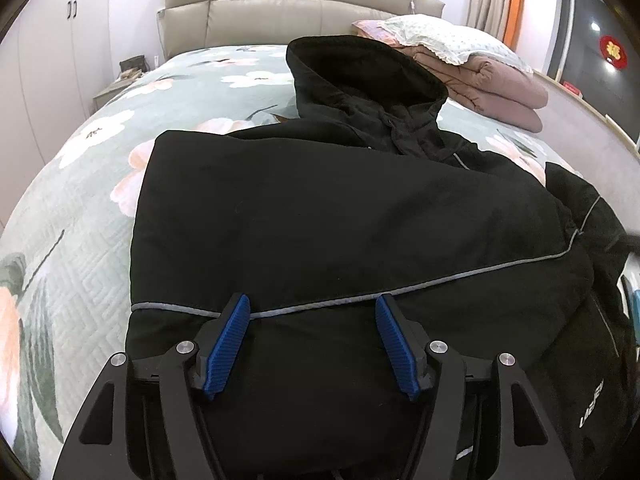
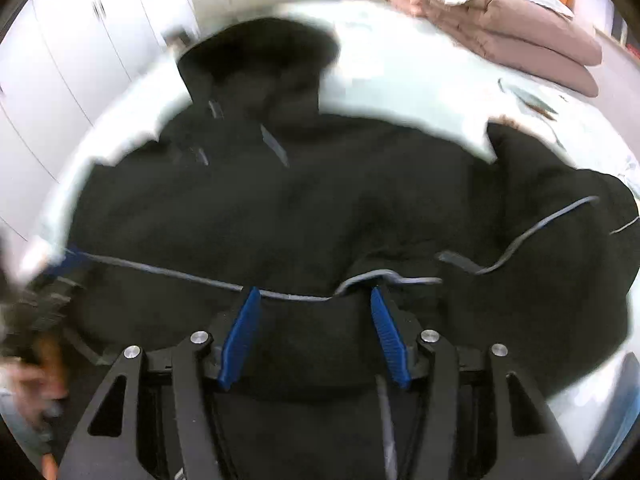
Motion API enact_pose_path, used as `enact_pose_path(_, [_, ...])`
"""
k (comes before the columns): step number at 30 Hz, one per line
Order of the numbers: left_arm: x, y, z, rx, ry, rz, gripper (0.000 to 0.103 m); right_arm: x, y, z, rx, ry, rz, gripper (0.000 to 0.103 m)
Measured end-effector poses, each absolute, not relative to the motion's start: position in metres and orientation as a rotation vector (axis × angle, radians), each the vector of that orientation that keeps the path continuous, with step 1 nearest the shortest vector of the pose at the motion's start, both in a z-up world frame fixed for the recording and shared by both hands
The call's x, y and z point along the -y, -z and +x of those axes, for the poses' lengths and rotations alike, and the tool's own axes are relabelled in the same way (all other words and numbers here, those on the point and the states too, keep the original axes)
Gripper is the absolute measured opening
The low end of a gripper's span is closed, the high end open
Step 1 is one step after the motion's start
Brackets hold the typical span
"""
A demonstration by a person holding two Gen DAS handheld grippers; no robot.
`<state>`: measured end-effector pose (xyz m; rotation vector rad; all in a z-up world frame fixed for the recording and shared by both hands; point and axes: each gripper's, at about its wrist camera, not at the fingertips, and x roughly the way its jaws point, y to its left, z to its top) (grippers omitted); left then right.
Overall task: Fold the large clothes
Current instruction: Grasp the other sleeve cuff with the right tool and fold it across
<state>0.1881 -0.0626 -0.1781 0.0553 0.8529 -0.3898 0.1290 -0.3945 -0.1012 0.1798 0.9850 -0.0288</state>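
Observation:
A black hooded jacket [image 1: 340,216] with thin grey piping lies on the bed, hood [image 1: 360,72] toward the headboard, one side folded over the body. My left gripper [image 1: 313,304] is open, its blue pads [image 1: 230,344] just above the jacket's near part, holding nothing. The right wrist view is motion-blurred. It shows the same jacket [image 2: 304,208] with a sleeve [image 2: 560,208] bunched at the right. My right gripper [image 2: 314,294] is open over the jacket's piping, with cloth between the pads [image 2: 242,336] but not pinched.
The bed has a floral quilted cover [image 1: 72,216]. A folded pink duvet [image 1: 500,92] and a pillow [image 1: 448,40] sit at the far right by the beige headboard [image 1: 280,12]. White wardrobes [image 1: 44,60] stand at the left. The other gripper and a hand show blurred at the left edge of the right wrist view [image 2: 44,304].

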Motion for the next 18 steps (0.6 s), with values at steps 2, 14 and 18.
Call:
enact_pose_path(2, [0.066,0.178,0.189,-0.847,0.383,0.065,0.068,0.429,0.071,0.119,-0.919,0.092,0.177,0.061])
enact_pose_path(14, [0.078,0.181,0.189,-0.843,0.355,0.121,0.075,0.772,0.112,0.082,-0.897,0.595,0.596,0.075])
enact_pose_path(18, [0.079,0.181,0.189,-0.844,0.354,0.126,0.076,0.819,0.153,0.082,-0.882,0.571,0.774,0.076])
